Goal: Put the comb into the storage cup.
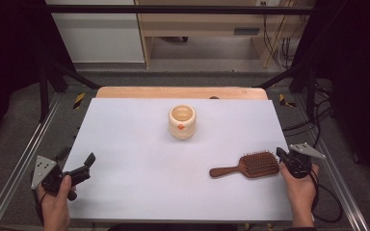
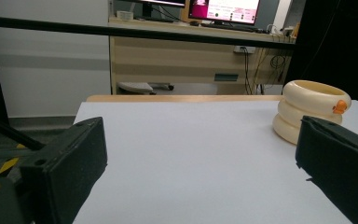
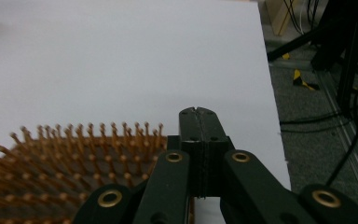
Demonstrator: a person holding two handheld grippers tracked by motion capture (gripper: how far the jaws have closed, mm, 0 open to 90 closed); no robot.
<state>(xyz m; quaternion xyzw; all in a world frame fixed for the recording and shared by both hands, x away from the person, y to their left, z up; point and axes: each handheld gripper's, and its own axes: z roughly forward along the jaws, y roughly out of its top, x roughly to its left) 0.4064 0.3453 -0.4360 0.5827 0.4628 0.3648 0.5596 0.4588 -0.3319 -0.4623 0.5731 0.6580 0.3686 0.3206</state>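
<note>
Wooden hairbrush (image 1: 250,165), 1; cream cup (image 1: 181,121), 1

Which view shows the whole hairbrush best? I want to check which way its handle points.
The high view: the hairbrush lies whole on the white table, bristles up, handle pointing toward the left gripper's side. The right gripper view gives just a close, partly blurred patch of bristles beside the shut jaws of the right gripper.
</note>
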